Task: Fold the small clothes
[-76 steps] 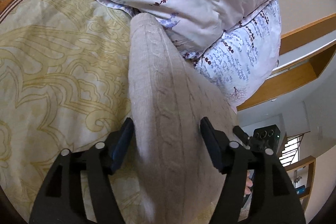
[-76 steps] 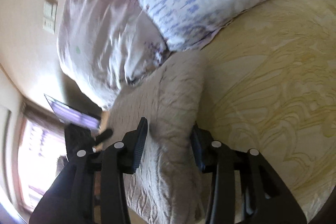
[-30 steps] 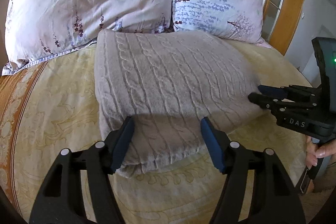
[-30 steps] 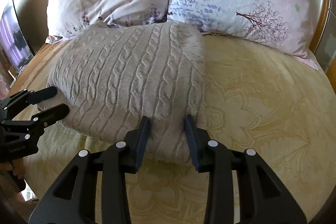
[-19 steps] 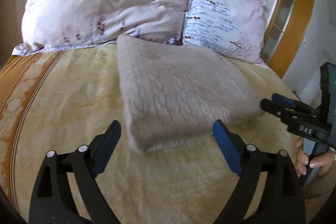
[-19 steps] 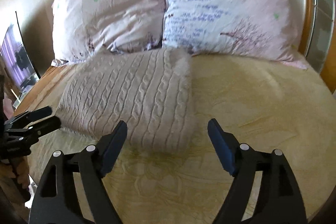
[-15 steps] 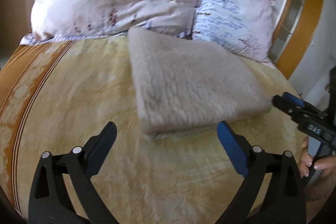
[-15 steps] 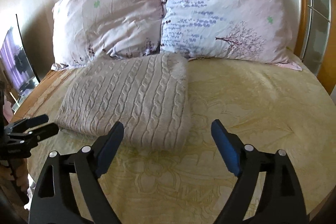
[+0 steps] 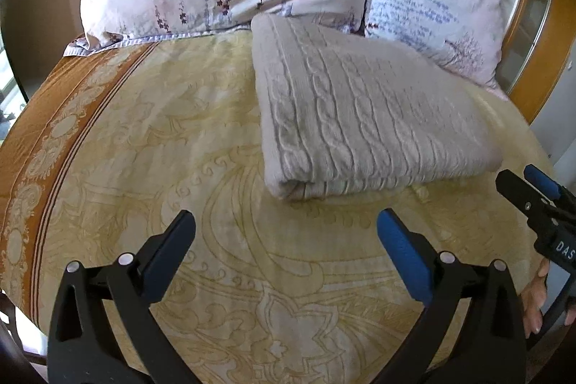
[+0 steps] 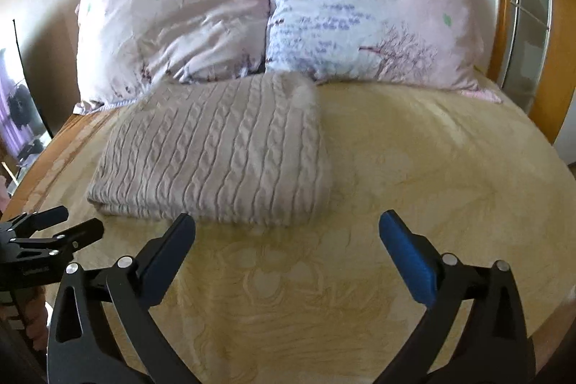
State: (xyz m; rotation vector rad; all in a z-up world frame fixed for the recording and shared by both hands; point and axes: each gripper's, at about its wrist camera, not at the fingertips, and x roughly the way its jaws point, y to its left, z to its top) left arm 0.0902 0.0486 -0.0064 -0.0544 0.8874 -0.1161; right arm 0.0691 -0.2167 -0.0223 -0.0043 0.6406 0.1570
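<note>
Folded knit sweater (image 9: 363,110) lies on bed (image 9: 144,168) at 12 o'clock, clear of left claw (image 9: 284,242) and right claw (image 10: 286,242); both just spread wide, empty.

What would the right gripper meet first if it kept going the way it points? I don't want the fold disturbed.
Probably the bedspread just beside the folded sweater; the open right gripper aims near its right edge, so depth is uncertain.
</note>
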